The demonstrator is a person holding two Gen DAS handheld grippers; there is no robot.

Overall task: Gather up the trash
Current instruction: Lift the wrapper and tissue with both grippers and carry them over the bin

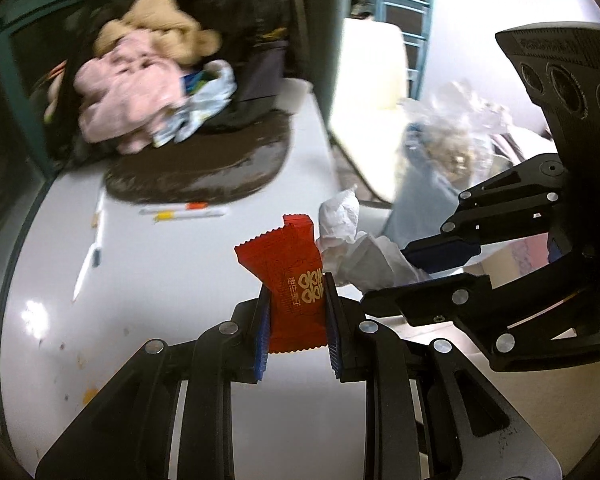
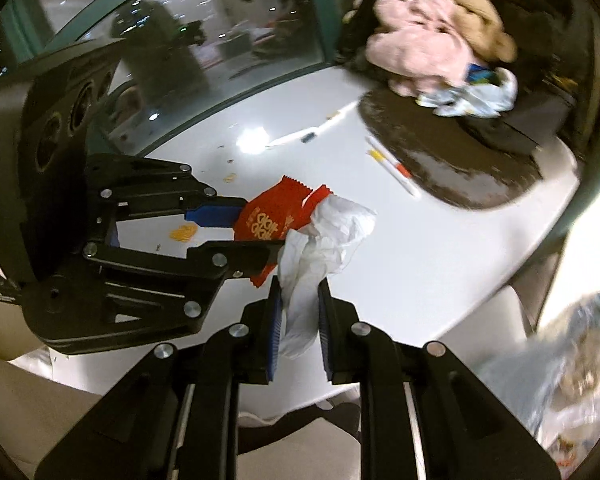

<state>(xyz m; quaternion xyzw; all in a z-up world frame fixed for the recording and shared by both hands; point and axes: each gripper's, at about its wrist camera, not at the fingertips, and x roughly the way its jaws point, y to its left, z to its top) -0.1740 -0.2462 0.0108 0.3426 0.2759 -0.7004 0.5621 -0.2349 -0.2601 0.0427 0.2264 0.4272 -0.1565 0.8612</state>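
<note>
While pens (image 1: 188, 210) lie behind, tissue (image 1: 352, 248) perhaps touches wrapper (image 1: 296, 284).

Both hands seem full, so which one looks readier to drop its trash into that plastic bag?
Probably the right gripper: its crumpled tissue is nearer the trash bag. The left gripper, holding the red wrapper, sits farther away.

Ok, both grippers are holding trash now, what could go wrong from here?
1. The left gripper pinches the red wrapper only across its middle; the slick foil might slip out in transit.
2. The right gripper holds just a fold of the crumpled white tissue, which could tear or drop.
3. Tissue and wrapper touch, and the grippers sit close together, so pulling apart could tug one piece loose onto the white table.
</note>
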